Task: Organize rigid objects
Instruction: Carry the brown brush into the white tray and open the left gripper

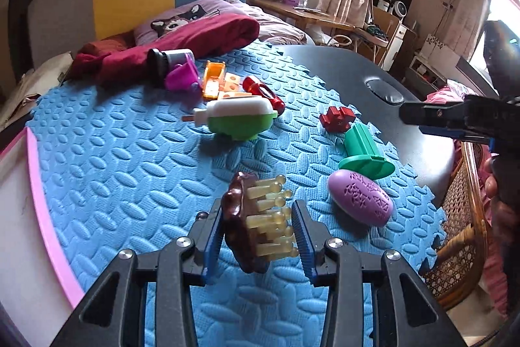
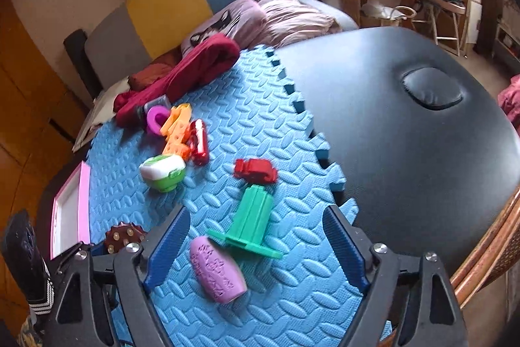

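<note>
While the left claw (image 1: 258,233) grips the brown brush (image 1: 250,223), the purple pod (image 2: 216,270) lies between the open right claw (image 2: 256,249).

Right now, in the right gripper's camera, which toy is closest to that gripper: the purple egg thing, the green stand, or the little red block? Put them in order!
1. Purple egg: between the open fingers.
2. Green stand: just beyond it.
3. Red block: farther up the mat.
</note>
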